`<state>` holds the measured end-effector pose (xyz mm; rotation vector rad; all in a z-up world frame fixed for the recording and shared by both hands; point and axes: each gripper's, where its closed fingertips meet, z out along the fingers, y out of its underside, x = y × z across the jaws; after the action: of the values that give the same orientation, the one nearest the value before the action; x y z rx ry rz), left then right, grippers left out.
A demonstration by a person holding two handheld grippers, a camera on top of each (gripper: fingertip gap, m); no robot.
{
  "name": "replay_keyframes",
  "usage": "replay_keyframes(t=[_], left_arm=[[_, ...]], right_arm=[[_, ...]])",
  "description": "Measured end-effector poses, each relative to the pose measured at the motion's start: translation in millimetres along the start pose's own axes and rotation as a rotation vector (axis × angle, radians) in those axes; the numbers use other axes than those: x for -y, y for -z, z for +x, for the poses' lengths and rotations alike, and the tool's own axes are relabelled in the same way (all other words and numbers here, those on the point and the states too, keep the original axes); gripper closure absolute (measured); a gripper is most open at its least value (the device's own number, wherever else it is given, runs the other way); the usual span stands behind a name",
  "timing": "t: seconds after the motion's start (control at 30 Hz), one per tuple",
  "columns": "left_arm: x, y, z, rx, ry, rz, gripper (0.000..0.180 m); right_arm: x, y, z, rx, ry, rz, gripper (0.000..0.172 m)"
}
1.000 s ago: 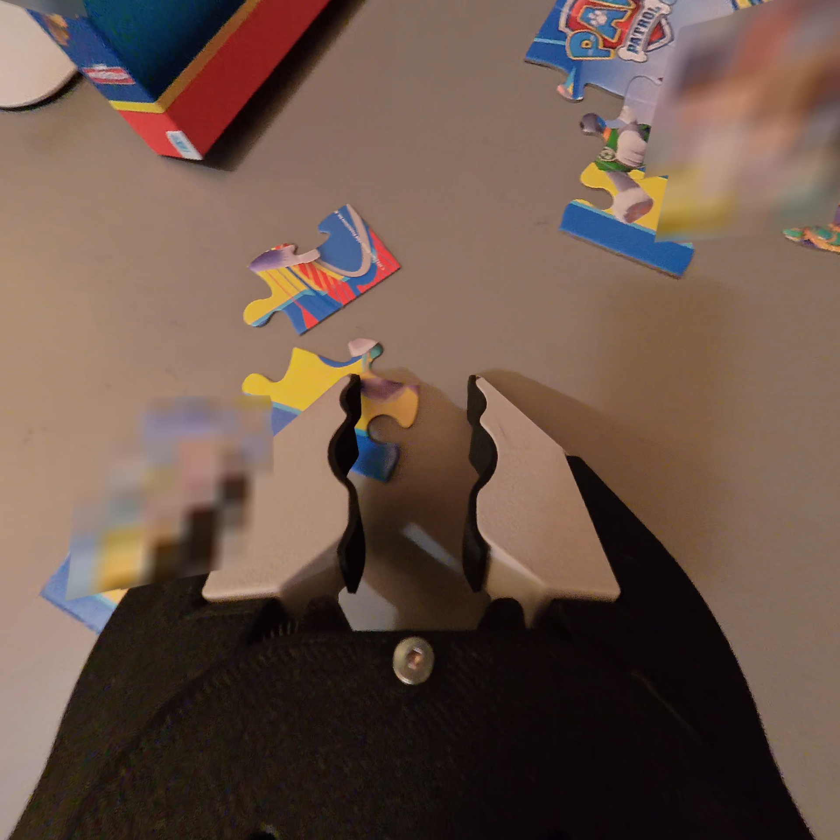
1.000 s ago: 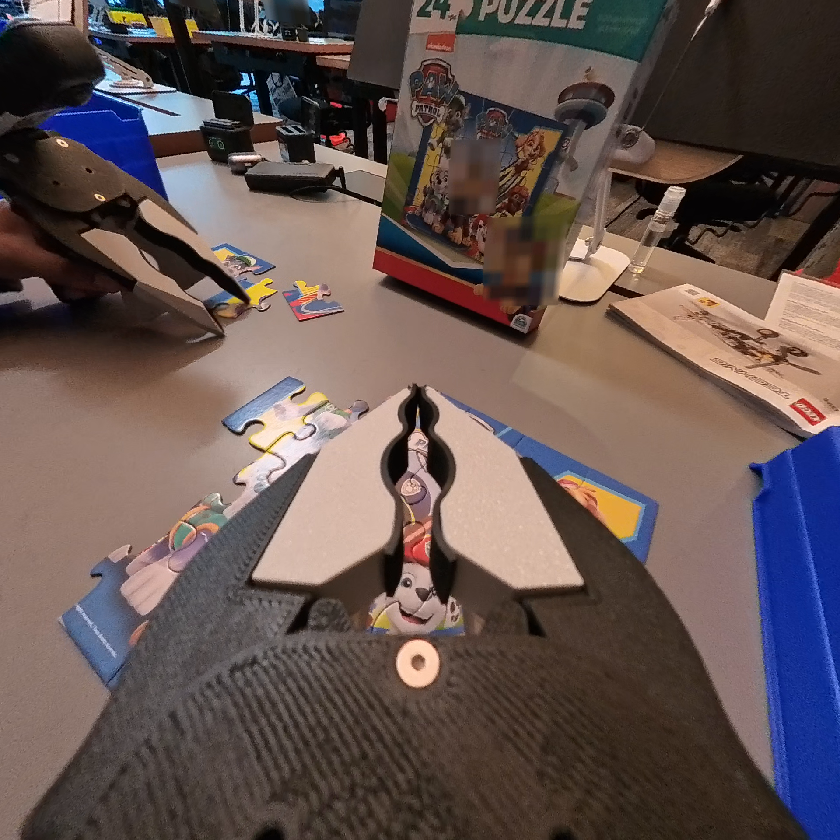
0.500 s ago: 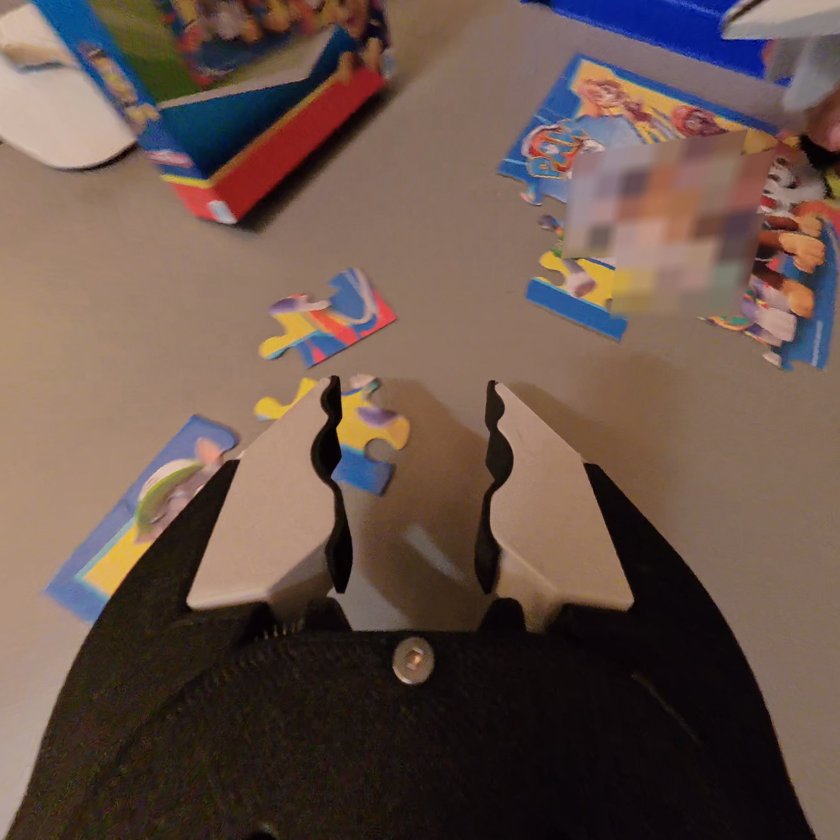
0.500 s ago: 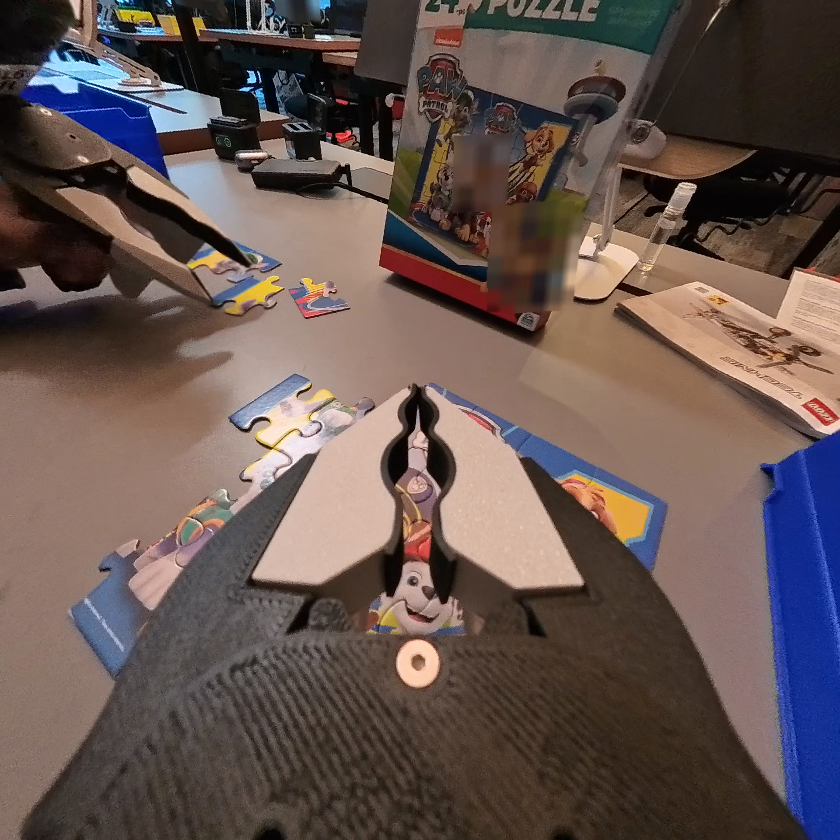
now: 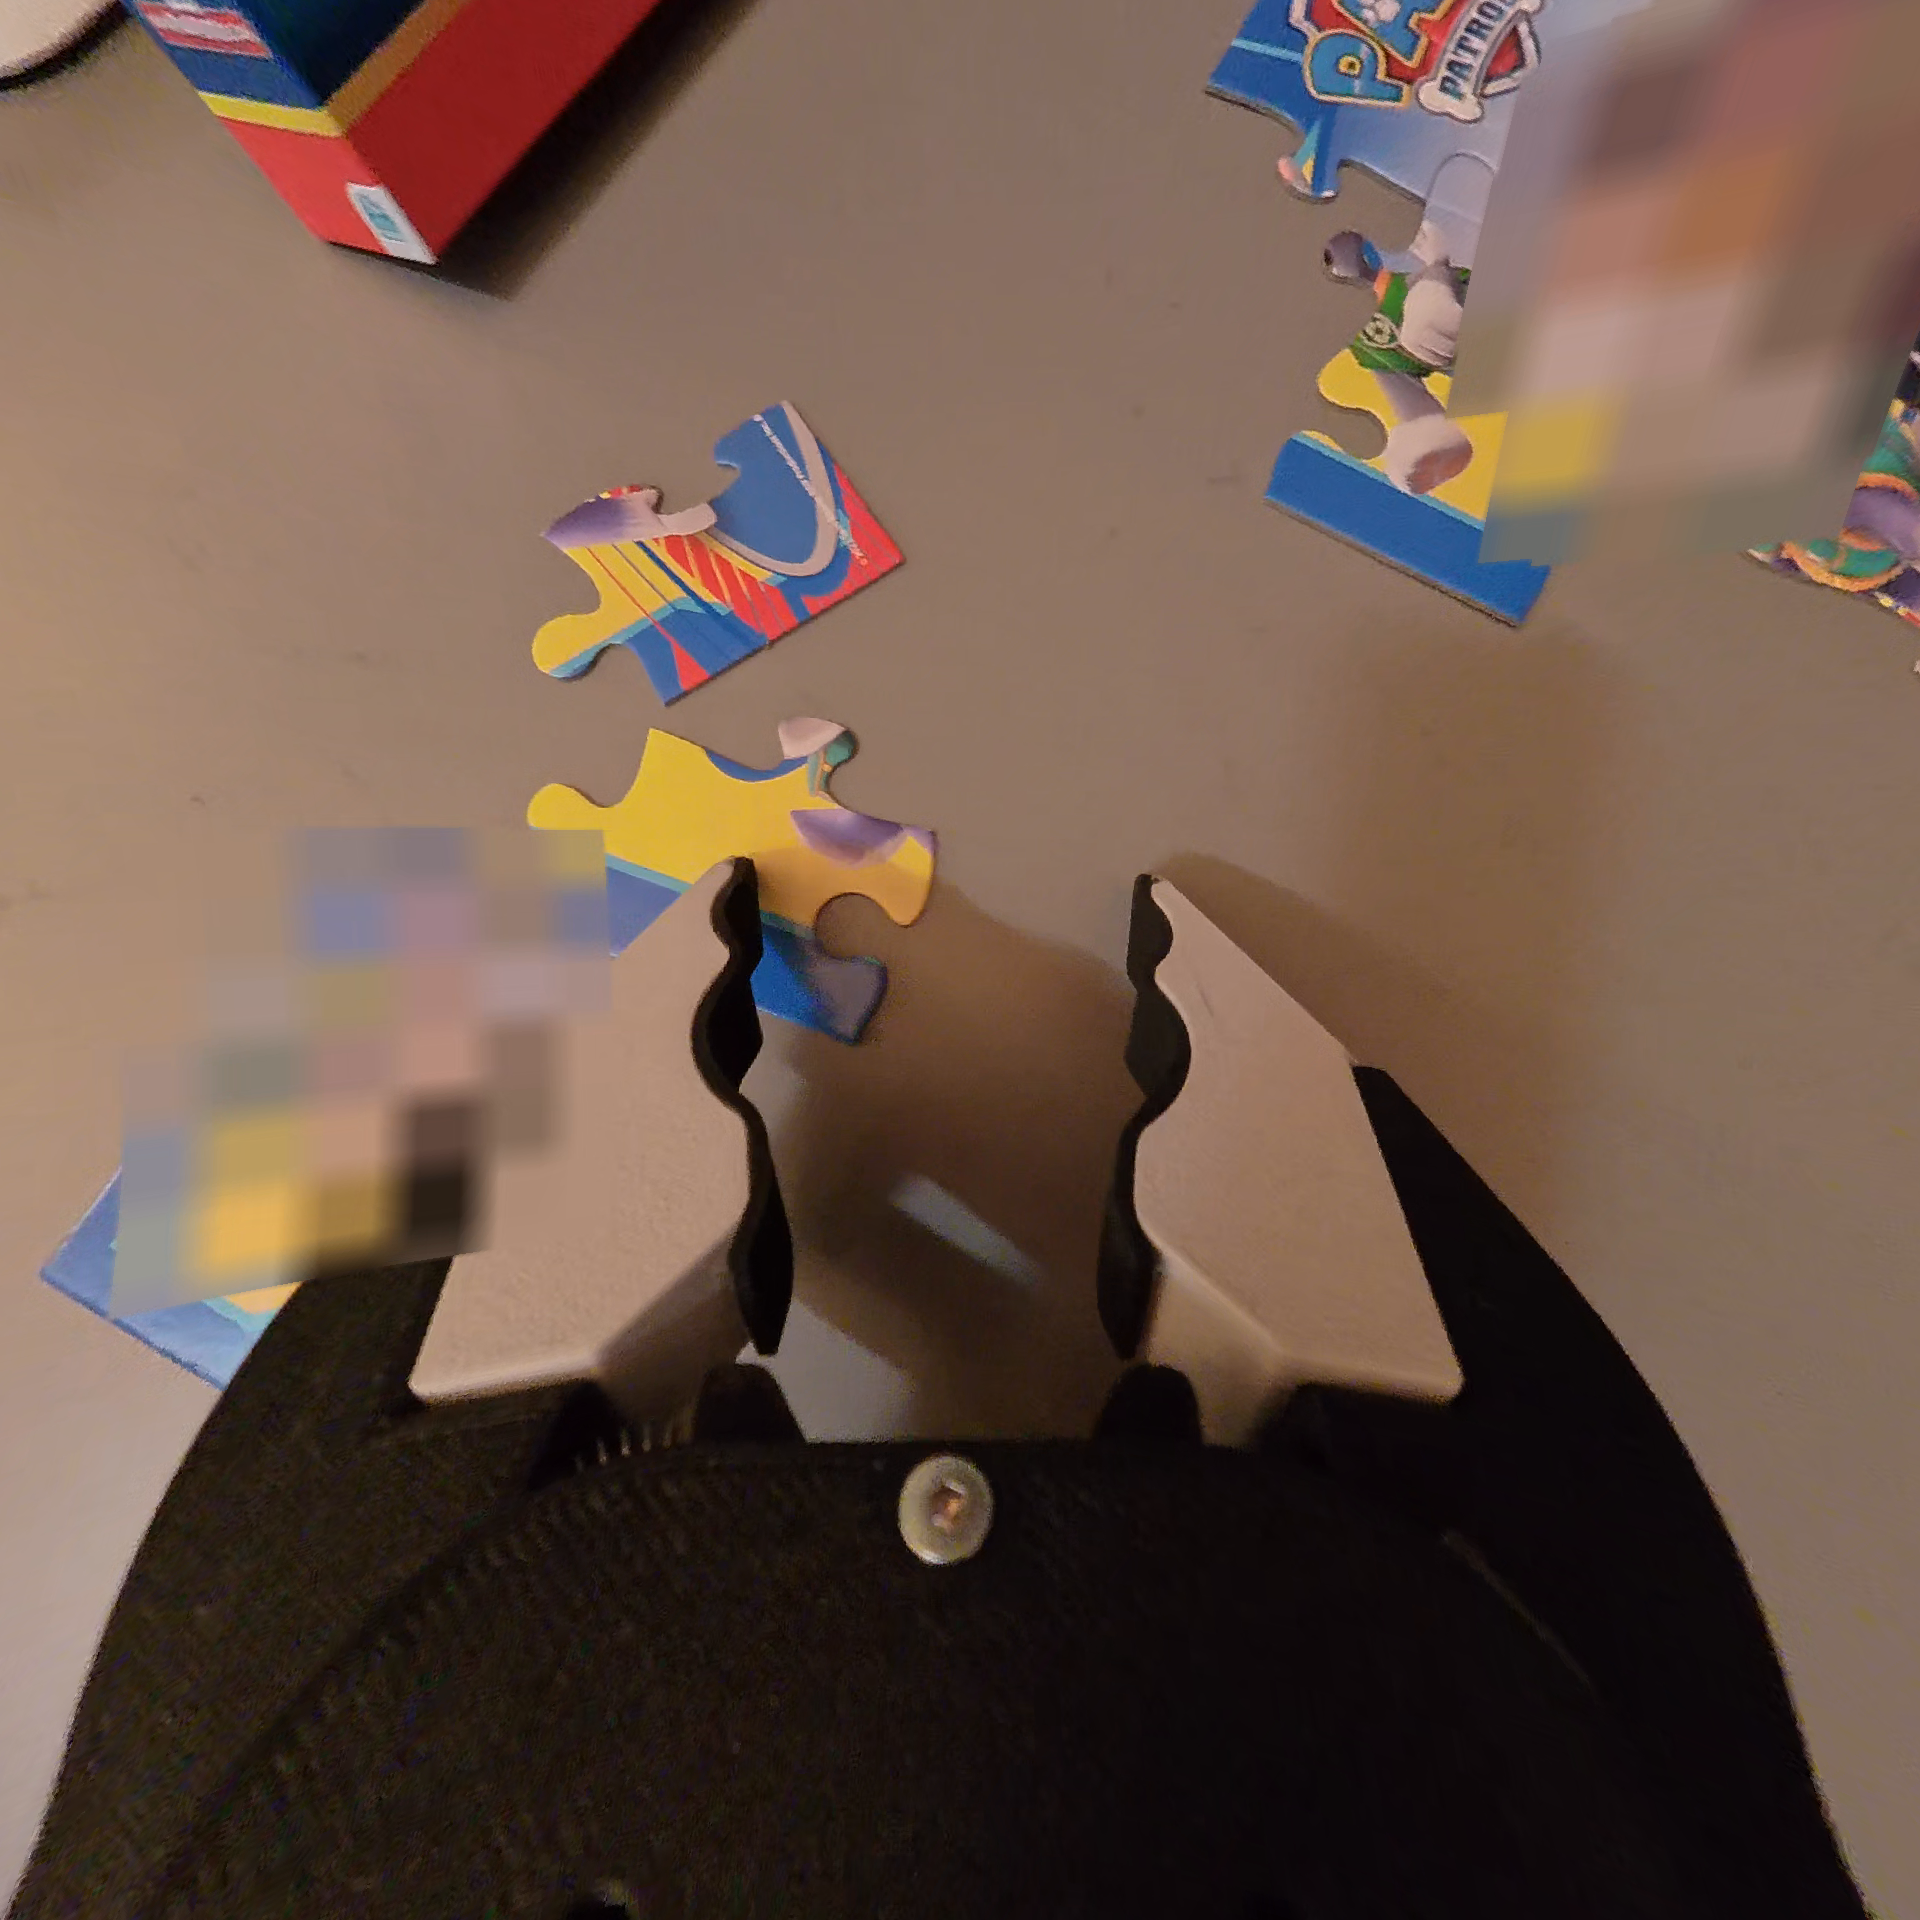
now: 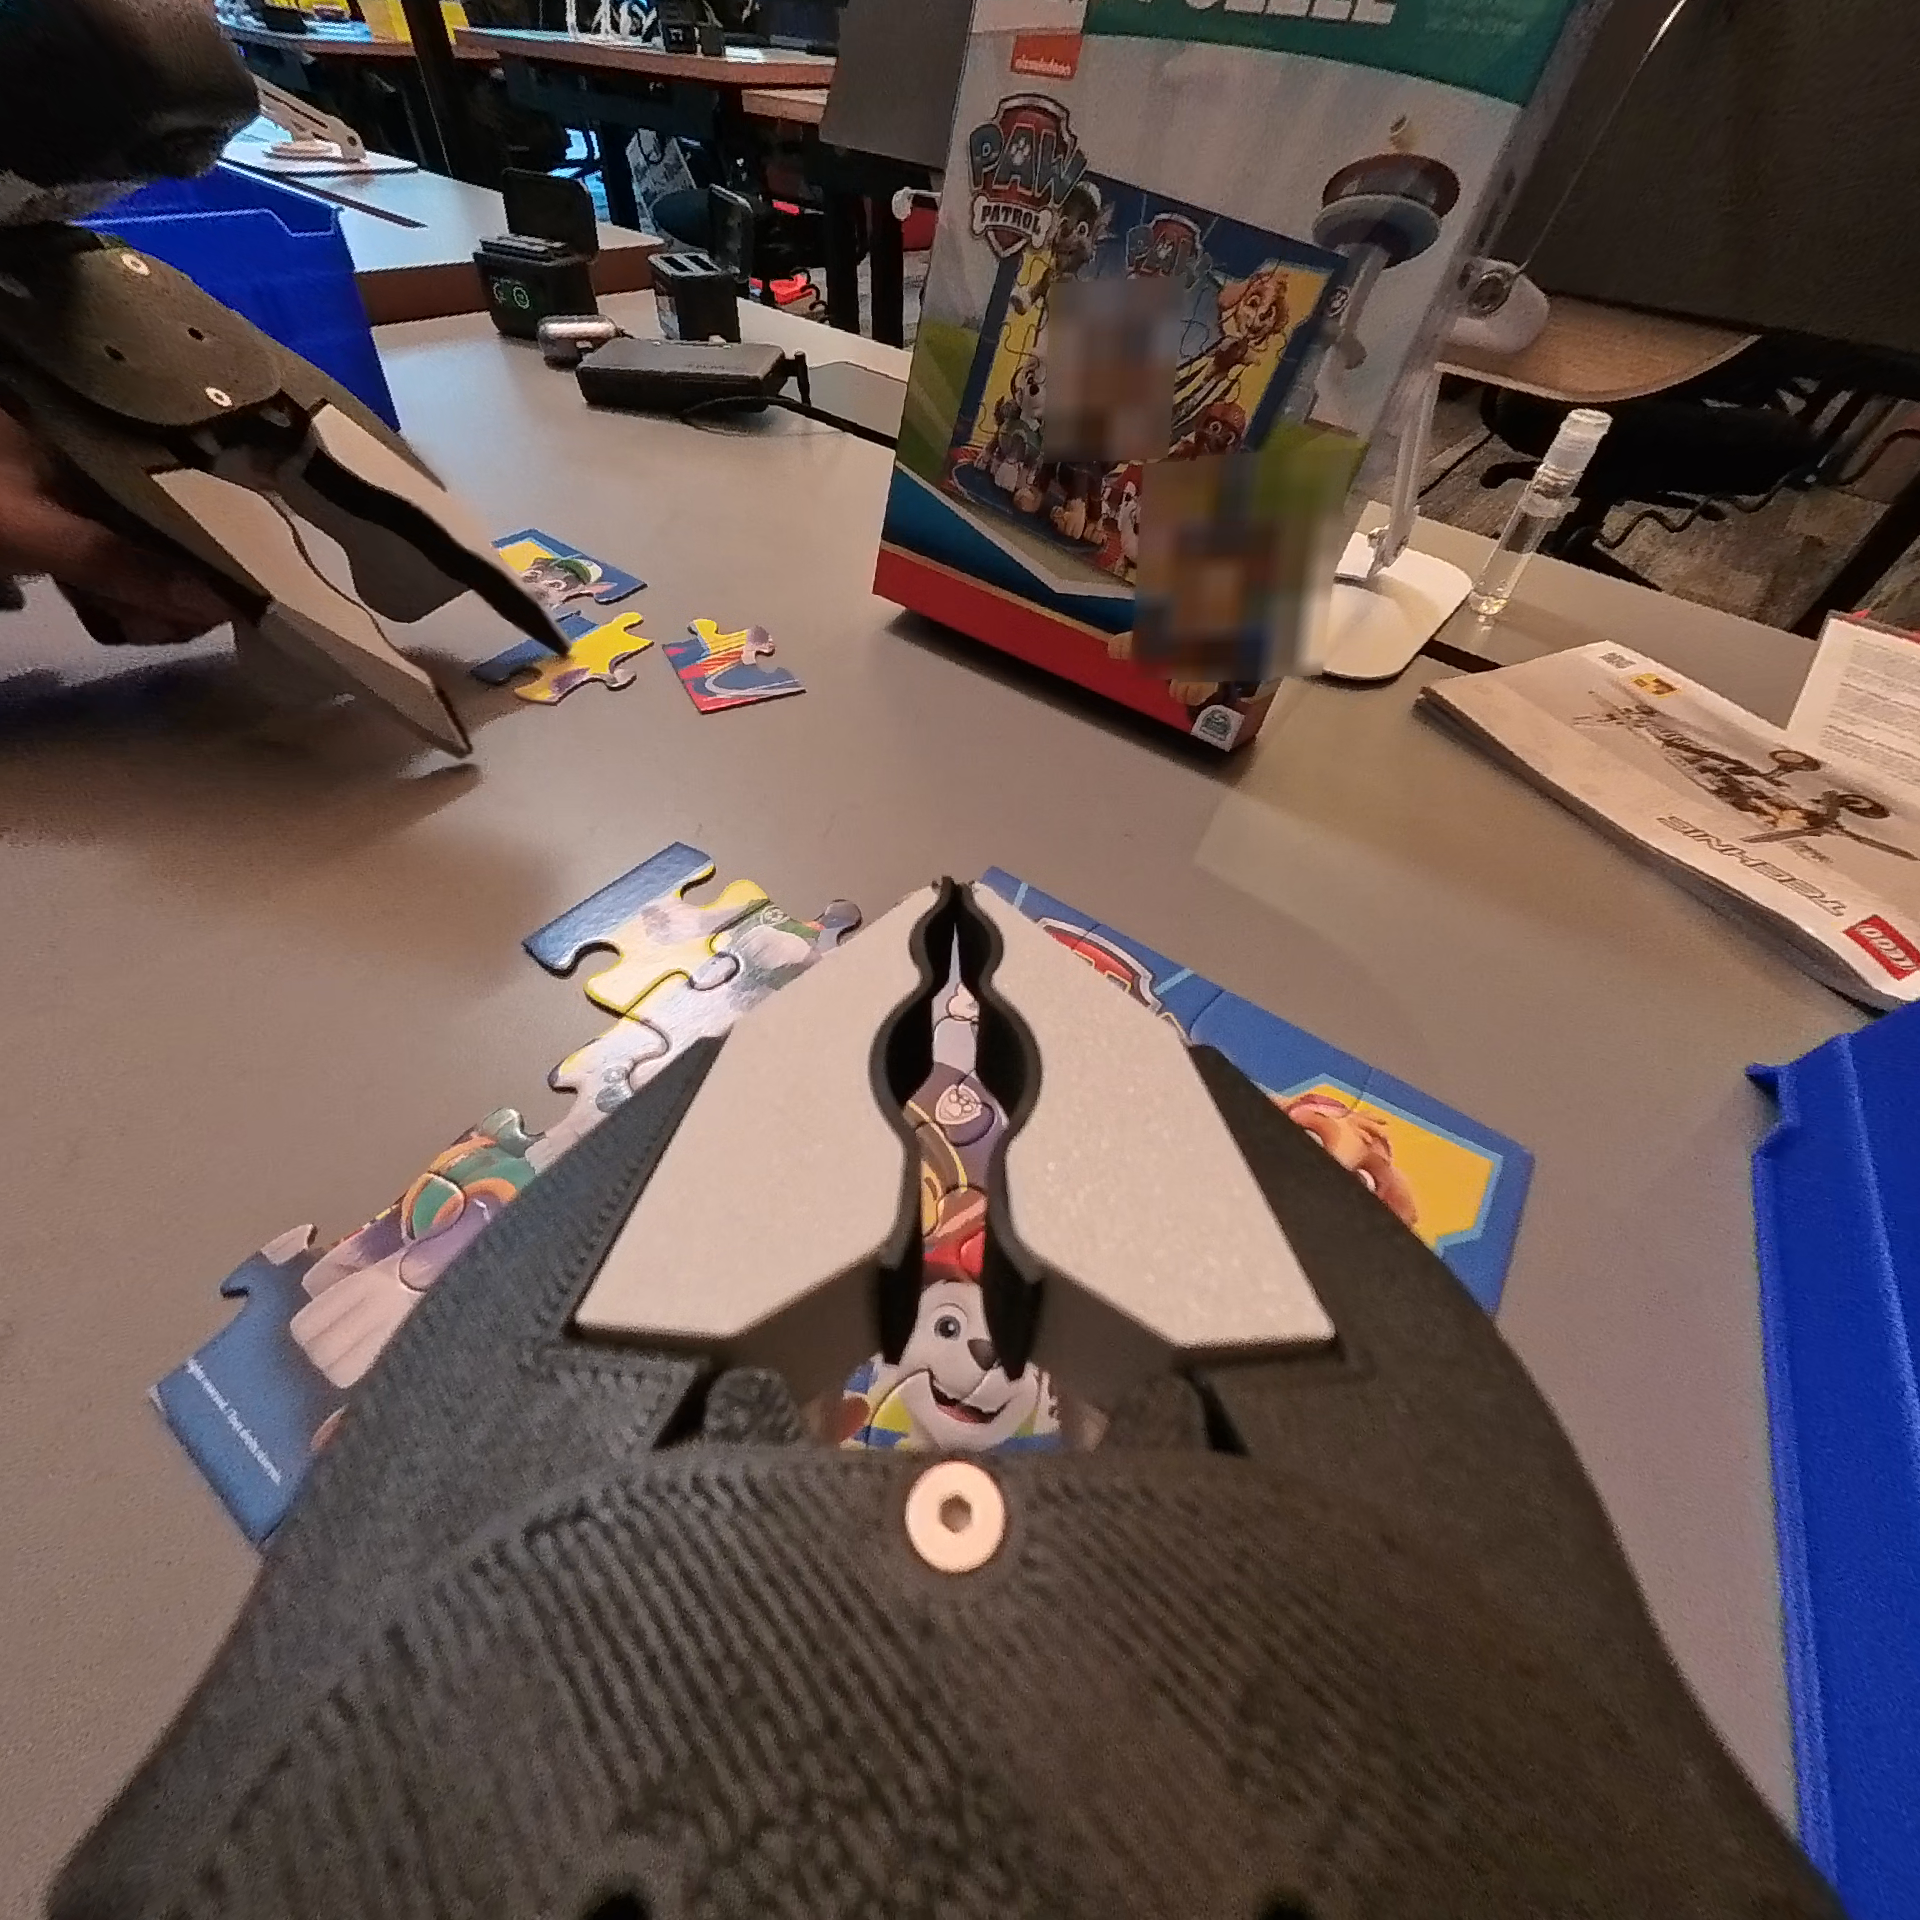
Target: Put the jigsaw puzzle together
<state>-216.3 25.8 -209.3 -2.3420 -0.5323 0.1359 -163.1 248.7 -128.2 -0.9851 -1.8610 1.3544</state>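
Spreading wider than a moment ago, the left gripper (image 5: 935,883) stands wide and empty over the flat yellow-and-blue cardboard puzzle piece (image 5: 727,821) on the grey table (image 5: 1039,416) — one finger overlaps it, so closing could skid it aside. Right gripper (image 6: 948,891) — closed, empty.

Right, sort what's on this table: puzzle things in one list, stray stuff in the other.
Puzzle things: yellow loose piece at the open left tongs; striped loose piece; assembled puzzle under the shut right tongs; puzzle box.

Stray: booklet, spray bottle, black chargers, blue bin.
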Motion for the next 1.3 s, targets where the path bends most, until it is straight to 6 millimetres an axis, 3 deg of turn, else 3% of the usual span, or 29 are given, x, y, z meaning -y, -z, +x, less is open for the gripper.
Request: replay_keyframes(t=[0.17, 0.37, 0.63, 0.77, 0.97, 1.1, 1.3], left_arm=[[0.3, 3.4, 17.0, -0.091, -0.006, -0.016, 0.116], [19.7, 8.6, -38.2, 0.103, -0.03, 0.07, 0.11], [5.5, -2.8, -36.5, -0.074, -0.012, 0.017, 0.096], [2.7, -4.5, -38.4, -0.027, -0.051, -0.012, 0.097], [2.4, -3.7, -26.1, -0.031, -0.089, -0.015, 0.119], [1.5, -4.0, -14.3, -0.045, -0.108, -0.022, 0.119], [5.3, -9.9, 29.7, -0.113, -0.171, -0.044, 0.119]], right_arm=[[-0.2, -0.2, 0.1, -0.001, 0.001, -0.002, 0.172], [0.1, -0.9, 0.2, -0.001, 0.002, -0.001, 0.172], [-2.4, -3.8, -0.9, -0.002, 0.014, -0.019, 0.172], [-3.9, -5.4, -2.4, 0.002, 0.02, -0.029, 0.172], [-4.9, -6.2, -4.0, 0.003, 0.032, -0.037, 0.172], [-5.0, -6.2, -4.1, 0.003, 0.032, -0.037, 0.172], [-4.8, -5.6, -3.8, 0.002, 0.03, -0.035, 0.172]])
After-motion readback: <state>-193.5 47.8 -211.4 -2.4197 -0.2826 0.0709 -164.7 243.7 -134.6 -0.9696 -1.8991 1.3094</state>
